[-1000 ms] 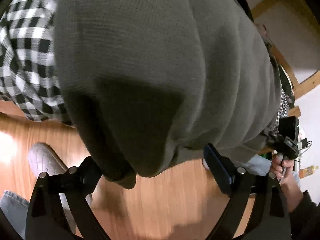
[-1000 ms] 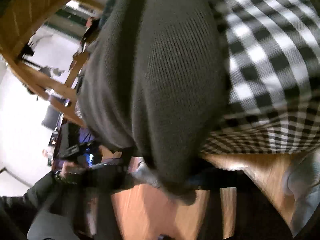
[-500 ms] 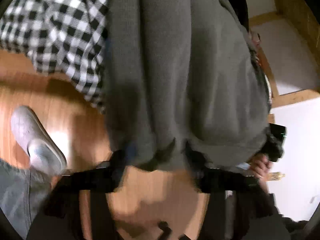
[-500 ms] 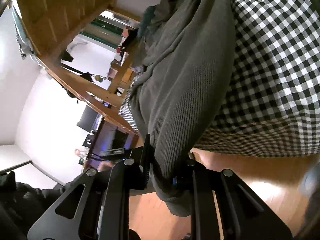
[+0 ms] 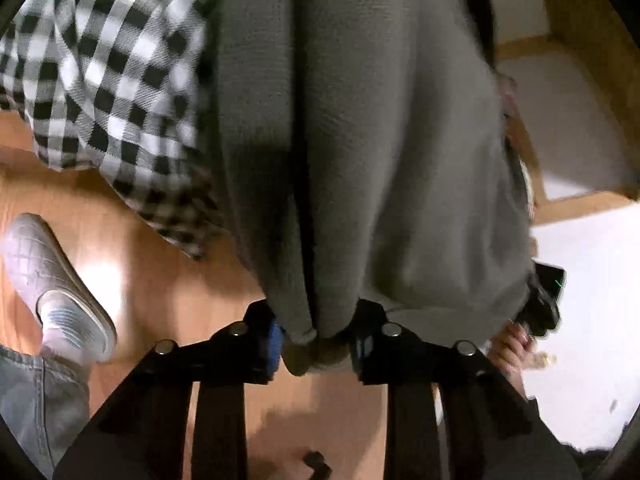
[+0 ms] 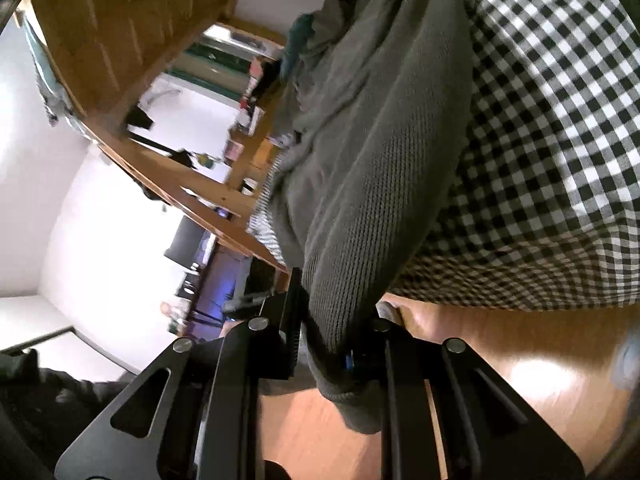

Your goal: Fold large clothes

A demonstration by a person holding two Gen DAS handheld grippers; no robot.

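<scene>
Two grippers hold one grey knitted sweater, which hangs off the edge of a black-and-white checked cloth and down toward the wooden floor.

In the left wrist view the left gripper has its jaws closing on the bunched lower hem of the sweater; two rolled folds of the knit sit squeezed between the blue-edged pads. The sweater rises from there as a broad grey sheet with a deep crease down its middle. To its left lies the checked cloth, and lower left a grey quilted shoe stands on the floor above a jeans leg. At the far right a hand grips a dark handle.

In the right wrist view the right gripper has its jaws pinching a thick rolled fold of the sweater, whose end droops just below them. The checked cloth fills the right side, and a wooden frame crosses the upper left.
</scene>
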